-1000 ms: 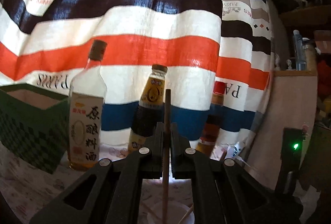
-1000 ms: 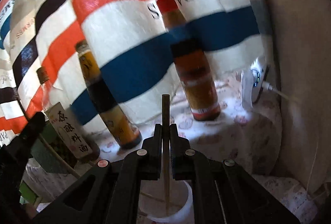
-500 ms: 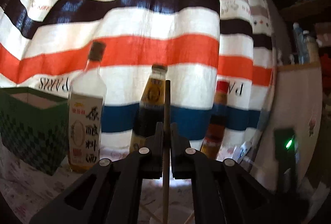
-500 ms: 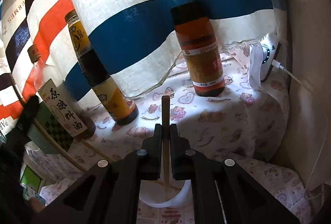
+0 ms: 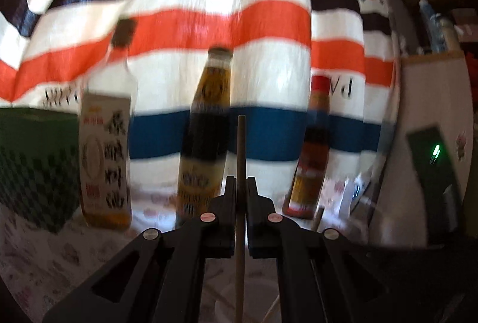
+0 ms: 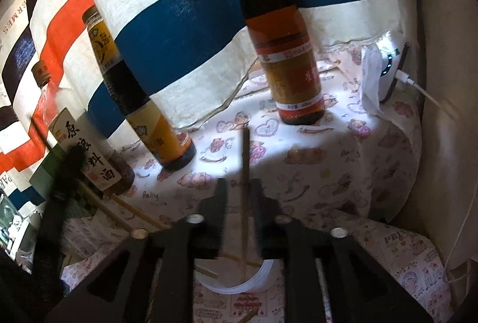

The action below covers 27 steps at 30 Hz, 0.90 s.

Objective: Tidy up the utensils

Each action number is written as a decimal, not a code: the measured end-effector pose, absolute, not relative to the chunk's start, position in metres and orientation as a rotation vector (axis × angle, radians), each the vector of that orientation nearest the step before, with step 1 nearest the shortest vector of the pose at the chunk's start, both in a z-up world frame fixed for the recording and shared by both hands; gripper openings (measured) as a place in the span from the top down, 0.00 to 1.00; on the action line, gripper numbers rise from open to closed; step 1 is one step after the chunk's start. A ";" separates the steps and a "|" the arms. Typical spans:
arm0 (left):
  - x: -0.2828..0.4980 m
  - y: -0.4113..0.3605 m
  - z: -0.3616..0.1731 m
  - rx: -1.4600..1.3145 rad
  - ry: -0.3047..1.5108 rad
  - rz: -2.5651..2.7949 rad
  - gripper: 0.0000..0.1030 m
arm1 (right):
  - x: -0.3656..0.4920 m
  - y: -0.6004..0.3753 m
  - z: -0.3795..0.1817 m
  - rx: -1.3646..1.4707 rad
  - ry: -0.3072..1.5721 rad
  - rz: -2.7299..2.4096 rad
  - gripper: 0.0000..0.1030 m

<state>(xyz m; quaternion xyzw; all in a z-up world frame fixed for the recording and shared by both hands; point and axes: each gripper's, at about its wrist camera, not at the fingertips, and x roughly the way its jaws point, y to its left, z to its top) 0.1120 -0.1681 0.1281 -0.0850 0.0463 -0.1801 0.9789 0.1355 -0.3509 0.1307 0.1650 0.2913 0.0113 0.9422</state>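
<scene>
Chopstick [image 6: 245,173] upright, lower end in white cup [image 6: 254,281]

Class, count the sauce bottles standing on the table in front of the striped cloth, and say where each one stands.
3. The clear bottle with a white label stands left, the dark bottle with a yellow label in the middle, the red-capped bottle right. Others may be hidden out of frame.

I see three bottles in front of a striped curtain [image 5: 209,24]: a clear one with a white label [image 5: 105,155] at nine o'clock, a dark sauce bottle [image 5: 206,144] near centre, a red-capped one [image 5: 310,155] at three o'clock. A green checked box [image 5: 33,161] sits far left, a white charger [image 6: 385,66] right.
</scene>
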 end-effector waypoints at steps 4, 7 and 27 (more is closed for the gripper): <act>0.116 -0.157 0.126 -0.183 0.171 -0.429 0.91 | 0.137 -0.347 0.130 0.312 0.600 -0.009 0.55; 0.101 -0.149 0.142 -0.154 0.167 -0.417 0.50 | 0.136 -0.350 0.131 0.332 0.599 -0.022 0.51; -0.023 -0.029 0.178 -0.036 0.086 -0.131 0.00 | 0.063 -0.332 0.195 0.333 0.406 0.121 0.09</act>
